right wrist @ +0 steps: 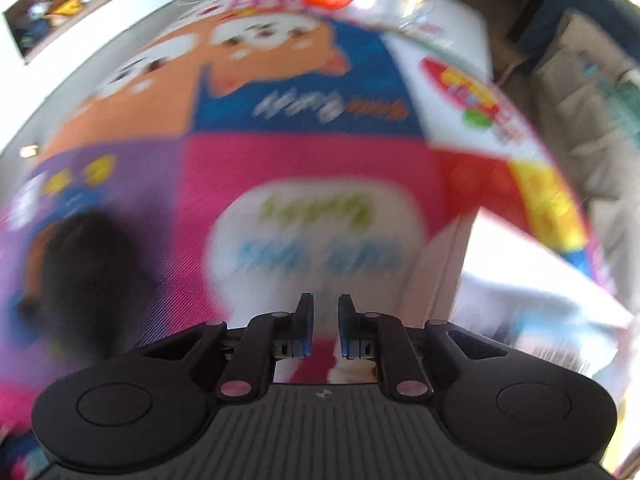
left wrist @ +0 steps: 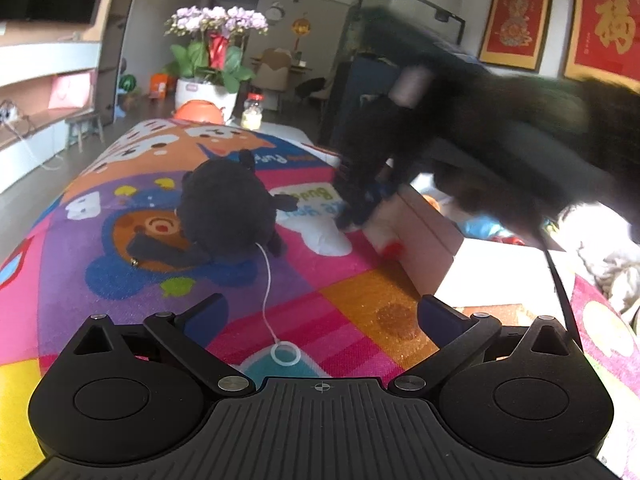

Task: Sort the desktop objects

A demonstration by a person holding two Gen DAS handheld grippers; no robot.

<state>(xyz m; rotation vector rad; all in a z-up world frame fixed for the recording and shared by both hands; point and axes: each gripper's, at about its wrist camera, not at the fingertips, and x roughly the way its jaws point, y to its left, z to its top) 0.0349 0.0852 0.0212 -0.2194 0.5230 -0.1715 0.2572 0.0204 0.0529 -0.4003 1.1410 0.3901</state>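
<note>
A black plush toy (left wrist: pixel 228 208) lies on the colourful play mat (left wrist: pixel 340 320), with a white cord and ring (left wrist: pixel 286 354) trailing towards my left gripper (left wrist: pixel 322 304). That gripper stands wide open just short of the toy, with nothing between its fingers. My right gripper (left wrist: pixel 356 216) points steeply down at the near corner of a cardboard box (left wrist: pixel 424 240), where a small white and red soft thing (left wrist: pixel 384 240) lies at its tips. In the blurred right wrist view, the right gripper (right wrist: pixel 325 320) is shut to a narrow gap. Whether it pinches that thing I cannot tell. The black toy (right wrist: pixel 84 268) shows at the left.
A black sleeve (left wrist: pixel 520 140) reaches across the right side. At the mat's far end stand an orange round thing (left wrist: pixel 199 112), a jar (left wrist: pixel 252 114) and a white flower pot (left wrist: pixel 208 92). The box holds assorted items. The mat's edges drop to the floor on the left.
</note>
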